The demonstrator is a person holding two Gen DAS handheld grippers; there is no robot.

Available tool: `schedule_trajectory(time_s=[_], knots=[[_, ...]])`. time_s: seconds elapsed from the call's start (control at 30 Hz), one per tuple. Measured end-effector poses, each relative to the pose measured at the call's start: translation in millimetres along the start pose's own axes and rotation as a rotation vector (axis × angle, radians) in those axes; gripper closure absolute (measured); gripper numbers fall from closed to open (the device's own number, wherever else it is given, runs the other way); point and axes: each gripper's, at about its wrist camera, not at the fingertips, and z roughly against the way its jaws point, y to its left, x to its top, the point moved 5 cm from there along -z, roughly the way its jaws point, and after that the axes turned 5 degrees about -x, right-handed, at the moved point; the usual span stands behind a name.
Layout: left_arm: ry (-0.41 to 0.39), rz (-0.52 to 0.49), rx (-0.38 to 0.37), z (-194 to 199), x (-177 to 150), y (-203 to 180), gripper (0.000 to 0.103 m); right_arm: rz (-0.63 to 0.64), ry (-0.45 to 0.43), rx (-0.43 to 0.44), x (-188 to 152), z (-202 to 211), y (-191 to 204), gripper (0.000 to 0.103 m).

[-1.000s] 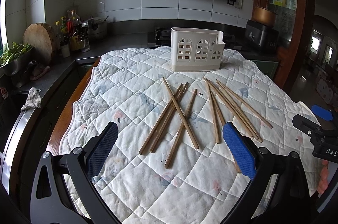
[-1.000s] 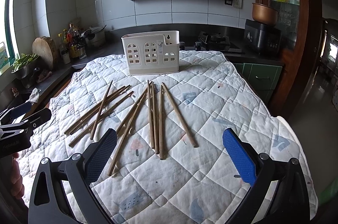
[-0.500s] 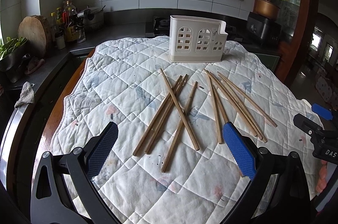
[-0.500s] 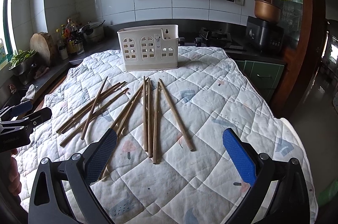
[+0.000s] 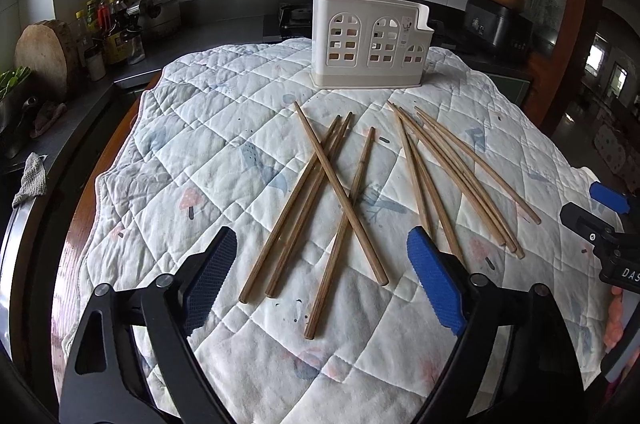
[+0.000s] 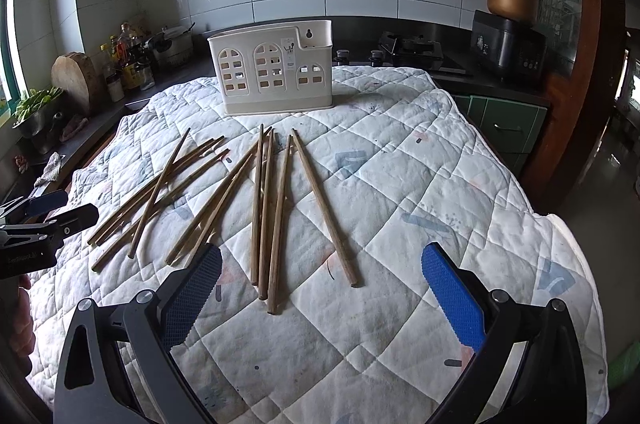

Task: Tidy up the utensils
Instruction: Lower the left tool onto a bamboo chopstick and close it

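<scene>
Cupboards show only past right gripper.

Left claw narrower, nearer chopsticks.

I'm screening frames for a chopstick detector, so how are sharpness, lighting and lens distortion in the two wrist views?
Left wrist view: chopsticks sharp on the quilted cloth, soft even light, faint shadows; the dark edges bend with the fisheye. Right wrist view: chopsticks and the white holder crisp; the window at the left edge is blown out, corners vignette black.
</scene>
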Motion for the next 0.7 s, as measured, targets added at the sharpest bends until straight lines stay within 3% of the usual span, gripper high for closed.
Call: schedule_trajectory(time_s=[0.17,0.3,0.43,0.7], knots=[[0.016,0.046,-0.013,-13,0,-2,0.046,-0.01,0.015,0.01,-3,-9,0,0.006],[0.03,0.097,-0.02,-24,2,-4,0.052,-0.007,0.018,0.019,-3,-13,1,0.006],[0.043,0.138,-0.02,-34,5,-5,0.069,-0.004,0.02,0.023,-4,-16,2,0.006],[0.072,0.178,-0.021,-56,9,-11,0.081,-0.014,0.032,0.034,-5,-26,1,0.006]])
